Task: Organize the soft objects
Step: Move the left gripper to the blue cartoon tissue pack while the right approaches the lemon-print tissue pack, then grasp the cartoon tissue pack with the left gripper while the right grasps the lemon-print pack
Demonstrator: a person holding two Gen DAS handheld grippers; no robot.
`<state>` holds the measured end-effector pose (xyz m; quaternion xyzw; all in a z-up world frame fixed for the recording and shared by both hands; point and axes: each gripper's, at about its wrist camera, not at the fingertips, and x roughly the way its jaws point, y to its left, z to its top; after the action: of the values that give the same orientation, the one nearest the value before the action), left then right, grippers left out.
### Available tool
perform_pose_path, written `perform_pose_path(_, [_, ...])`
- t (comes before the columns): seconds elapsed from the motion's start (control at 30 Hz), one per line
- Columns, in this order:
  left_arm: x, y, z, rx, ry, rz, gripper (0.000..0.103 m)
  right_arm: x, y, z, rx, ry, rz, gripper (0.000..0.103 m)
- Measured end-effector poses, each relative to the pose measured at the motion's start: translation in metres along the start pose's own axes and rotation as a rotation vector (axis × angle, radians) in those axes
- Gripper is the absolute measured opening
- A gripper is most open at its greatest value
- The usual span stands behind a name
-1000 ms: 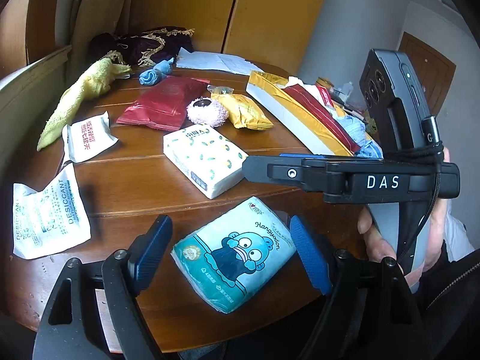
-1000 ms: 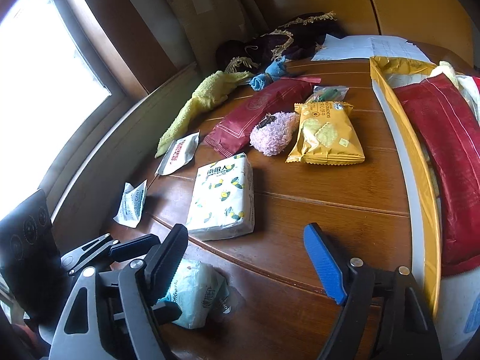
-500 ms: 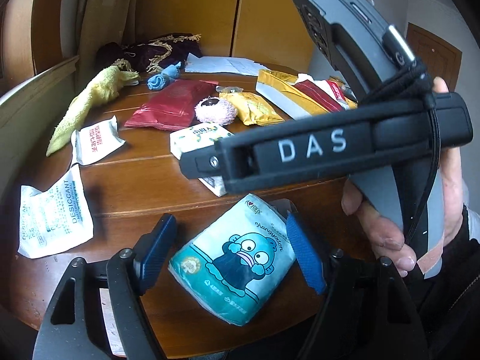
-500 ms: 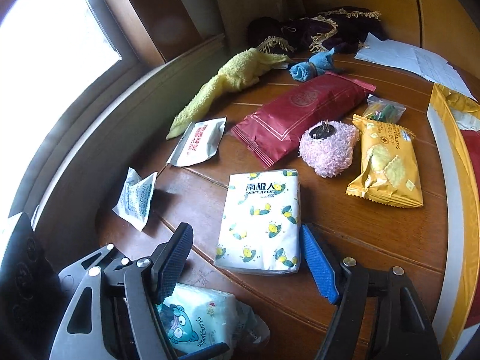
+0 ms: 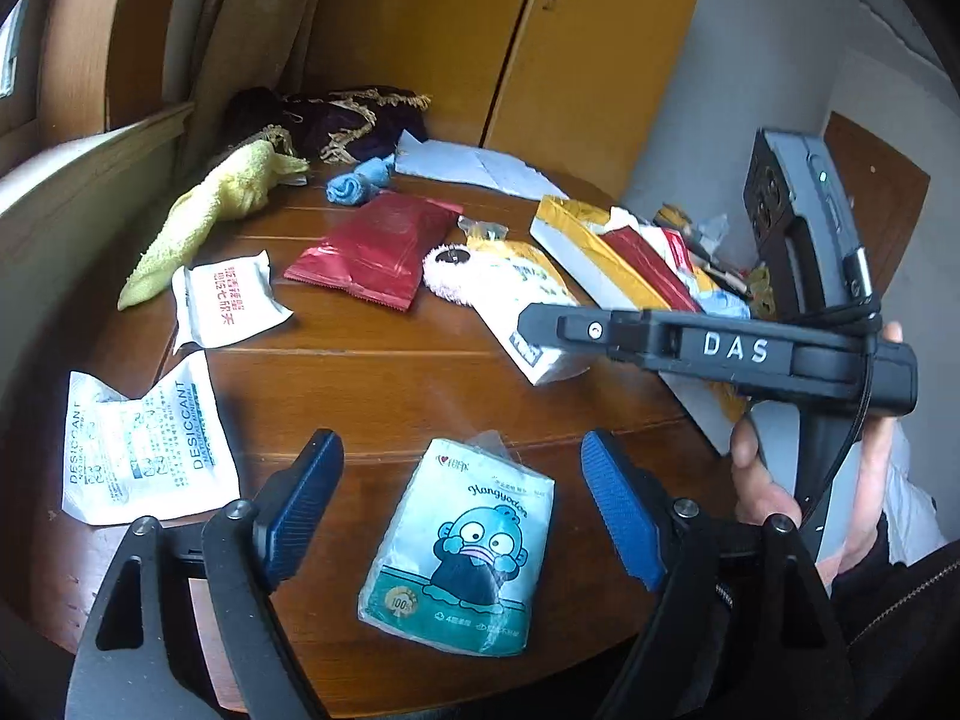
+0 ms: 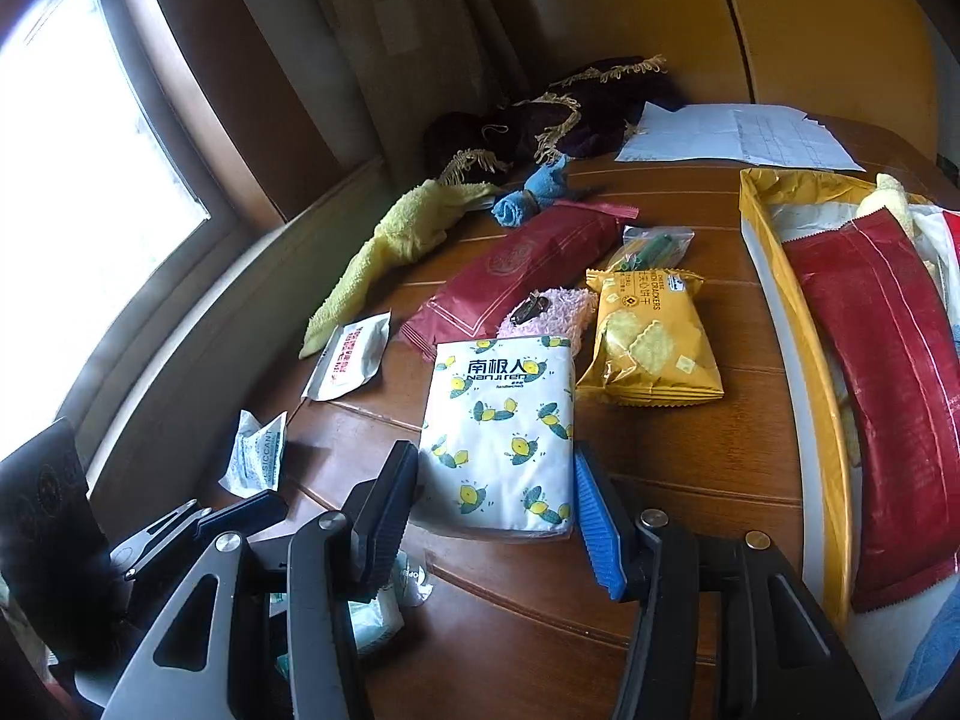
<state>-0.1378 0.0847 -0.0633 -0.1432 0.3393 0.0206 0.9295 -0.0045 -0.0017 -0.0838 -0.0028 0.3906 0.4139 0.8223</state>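
A teal tissue pack with a blue cartoon figure [image 5: 462, 546] lies flat on the round wooden table [image 5: 372, 384]. My left gripper [image 5: 459, 507] hovers open over its far end, and its blue pads touch nothing. A white tissue pack printed with lemons [image 6: 498, 420] sits further in. My right gripper [image 6: 492, 510] is shut on its near end, one pad pressed against each side. In the left wrist view this pack [image 5: 528, 312] is tilted and overlaps the cracker bag. A hand [image 5: 768, 480] holds the right gripper's handle.
A yellow towel [image 6: 396, 234], a blue cloth roll [image 6: 534, 189], a red pouch [image 6: 516, 264], a pink puff [image 6: 552, 312] and a yellow cracker bag [image 6: 651, 354] lie beyond. Two desiccant packets [image 5: 144, 444] sit left. A yellow-rimmed box [image 6: 774, 276] stands right.
My right gripper moved forward over the lemon pack and closed on its near end; the pack shifted toward the puff. The left gripper stayed open over the cartoon pack.
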Motion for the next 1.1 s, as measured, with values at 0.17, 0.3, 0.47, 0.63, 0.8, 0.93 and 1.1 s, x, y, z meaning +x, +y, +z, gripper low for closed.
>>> perform_pose_path(0.17, [0.017, -0.008, -0.012, 0.096, 0.084, 0.053, 0.082, -0.001, 0.004, -0.002, 0.000, -0.004, 0.014, 0.053])
perform_pose_path(0.3, [0.020, -0.012, -0.015, 0.115, 0.060, 0.100, 0.081, -0.001, 0.006, -0.004, -0.003, -0.004, 0.017, 0.053])
perform_pose_path(0.47, [0.023, -0.017, -0.016, 0.154, 0.042, 0.150, 0.059, -0.009, 0.001, -0.004, 0.008, -0.036, 0.024, 0.053])
perform_pose_path(0.63, [0.024, -0.013, -0.011, 0.082, 0.032, 0.119, 0.046, -0.016, -0.004, -0.002, 0.025, -0.065, 0.046, 0.053])
perform_pose_path(0.8, [0.024, -0.015, 0.004, -0.039, -0.012, 0.084, 0.044, -0.031, -0.010, -0.003, 0.040, -0.115, 0.060, 0.053])
perform_pose_path(0.93, [0.015, -0.032, 0.025, -0.080, -0.090, 0.028, 0.044, -0.047, -0.020, -0.001, 0.059, -0.151, 0.068, 0.053])
perform_pose_path(1.1, [0.022, -0.038, 0.065, -0.220, -0.123, -0.065, 0.044, -0.083, -0.045, 0.006, 0.105, -0.220, 0.054, 0.053])
